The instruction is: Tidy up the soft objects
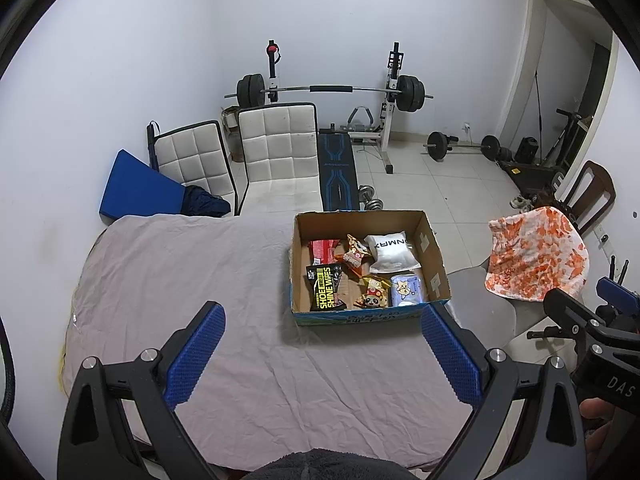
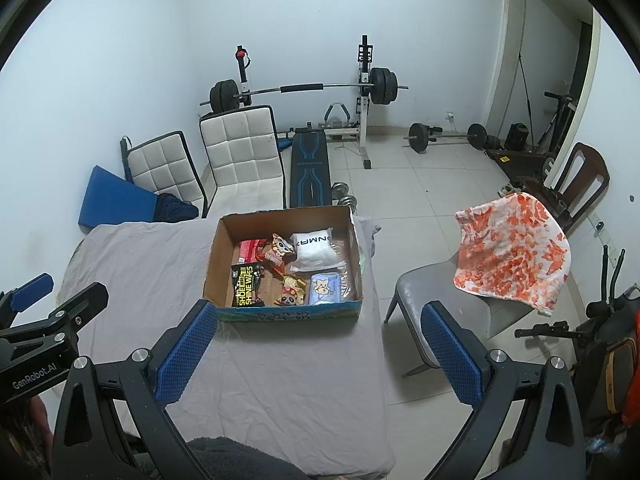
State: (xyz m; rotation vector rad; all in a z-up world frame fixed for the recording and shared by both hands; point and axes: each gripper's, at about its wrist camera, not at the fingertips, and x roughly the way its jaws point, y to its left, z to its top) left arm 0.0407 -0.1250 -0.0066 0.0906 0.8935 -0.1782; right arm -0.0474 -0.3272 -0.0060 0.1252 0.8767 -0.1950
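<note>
A cardboard box (image 1: 434, 258) stands on the table's grey cloth (image 1: 180, 280). It holds soft packets: a black shoe-wipes pack (image 1: 325, 287), a white pouch (image 1: 390, 251), a blue tissue pack (image 1: 407, 289), two cartoon snack bags (image 1: 374, 291) and a red pack (image 1: 322, 250). The box (image 2: 218, 256) and shoe-wipes pack (image 2: 245, 284) also show in the right wrist view. My left gripper (image 1: 322, 354) is open and empty, held above the cloth in front of the box. My right gripper (image 2: 316, 350) is open and empty, over the table's right edge.
An orange-and-white towel (image 2: 512, 248) hangs over a grey chair (image 2: 432, 292) right of the table. Two white padded chairs (image 2: 240, 152), a blue mat (image 2: 114, 200), a weight bench (image 2: 310, 172) and barbells (image 2: 444, 136) stand behind. A dark cloth (image 2: 236, 460) lies at the near edge.
</note>
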